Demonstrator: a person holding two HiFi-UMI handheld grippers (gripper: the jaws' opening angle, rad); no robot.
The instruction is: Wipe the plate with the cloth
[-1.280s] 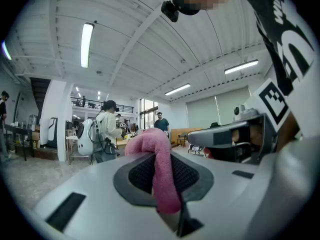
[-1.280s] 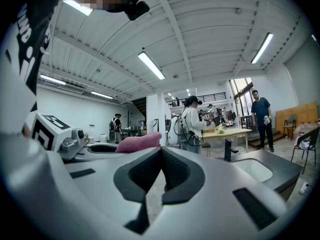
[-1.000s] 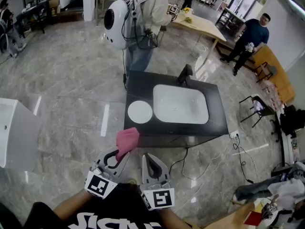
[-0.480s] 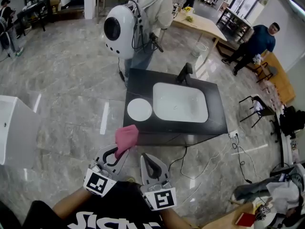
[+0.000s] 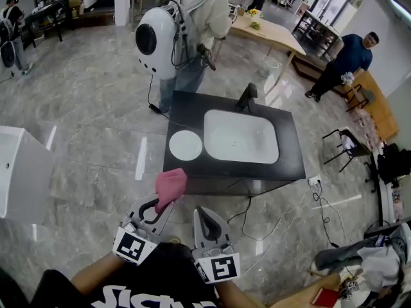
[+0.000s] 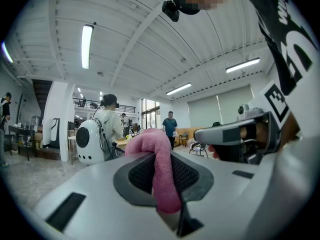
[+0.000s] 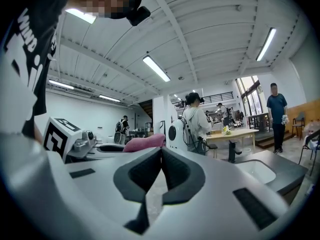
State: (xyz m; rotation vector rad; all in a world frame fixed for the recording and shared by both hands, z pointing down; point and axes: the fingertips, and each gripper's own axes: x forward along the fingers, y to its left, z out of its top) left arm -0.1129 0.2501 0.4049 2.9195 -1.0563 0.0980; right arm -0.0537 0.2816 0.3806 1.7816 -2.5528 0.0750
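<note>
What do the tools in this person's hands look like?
The left gripper and right gripper are light grey tapered shells with dark pads inside. Each carries a white cube of black square markers. The person's top is black with white lettering.

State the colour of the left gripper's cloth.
A pink terry cloth, clearest in the left gripper view.

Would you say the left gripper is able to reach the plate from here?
Probably not yet: the left gripper, shut on the cloth, hangs short of the counter where the plate lies. Nothing blocks the way.
</note>
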